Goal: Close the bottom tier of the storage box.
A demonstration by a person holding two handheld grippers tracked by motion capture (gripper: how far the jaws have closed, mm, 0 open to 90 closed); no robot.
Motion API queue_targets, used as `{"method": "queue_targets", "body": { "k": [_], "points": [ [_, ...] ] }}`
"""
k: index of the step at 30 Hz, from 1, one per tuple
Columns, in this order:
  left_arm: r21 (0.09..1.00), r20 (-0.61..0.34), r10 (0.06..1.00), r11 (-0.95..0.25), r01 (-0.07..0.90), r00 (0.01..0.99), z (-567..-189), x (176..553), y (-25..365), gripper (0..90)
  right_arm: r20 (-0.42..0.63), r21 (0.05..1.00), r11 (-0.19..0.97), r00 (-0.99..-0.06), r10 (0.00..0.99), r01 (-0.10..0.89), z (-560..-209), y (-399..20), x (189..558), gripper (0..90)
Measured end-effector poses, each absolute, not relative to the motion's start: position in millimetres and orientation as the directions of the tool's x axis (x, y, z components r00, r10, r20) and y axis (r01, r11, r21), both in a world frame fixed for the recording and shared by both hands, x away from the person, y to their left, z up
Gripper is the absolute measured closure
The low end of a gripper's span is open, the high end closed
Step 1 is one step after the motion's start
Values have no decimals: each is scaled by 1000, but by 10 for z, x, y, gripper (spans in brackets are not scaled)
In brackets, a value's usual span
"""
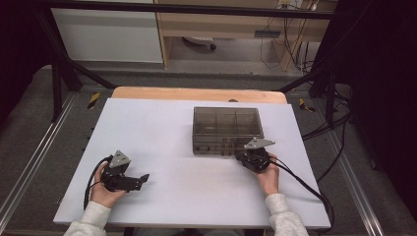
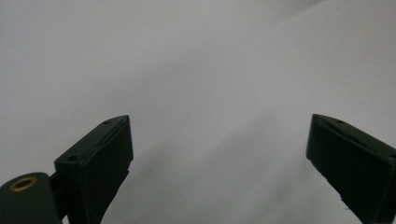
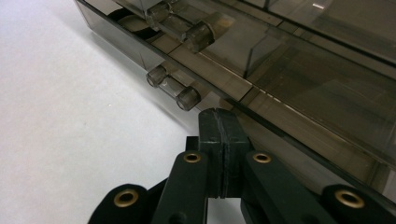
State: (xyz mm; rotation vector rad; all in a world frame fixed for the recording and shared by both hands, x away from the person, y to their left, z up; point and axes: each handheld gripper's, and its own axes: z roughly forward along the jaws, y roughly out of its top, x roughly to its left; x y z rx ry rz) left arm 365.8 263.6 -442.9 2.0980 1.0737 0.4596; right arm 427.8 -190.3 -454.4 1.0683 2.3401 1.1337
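Note:
A smoky see-through compartment box (image 1: 226,129) lies lid down on the white table top (image 1: 162,132), right of centre. My right gripper (image 1: 244,156) is at the box's front right corner. In the right gripper view its jaws (image 3: 222,117) are pressed together with nothing between them. Their tips are against the front edge of the box (image 3: 317,70), just right of a clear barrel-shaped latch (image 3: 173,87). My left gripper (image 1: 143,179) lies near the table's front left, pointing right, well away from the box. Its jaws (image 2: 219,140) stand wide apart over bare white surface.
A wooden edge (image 1: 196,93) shows behind the white top. Black frame legs (image 1: 56,83) stand at the back left and back right. Cables (image 1: 314,189) trail from the right gripper off the table's right side. Grey floor surrounds the table.

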Motion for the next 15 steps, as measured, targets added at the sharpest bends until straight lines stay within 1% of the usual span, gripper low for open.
{"method": "queue_targets", "body": {
  "k": [15],
  "points": [
    [739,-12,809,-389,550,588,-4431,3660,2637,72,24,781,397,-658,753,482,-4548,-1907,4311,900]
  ]
}}
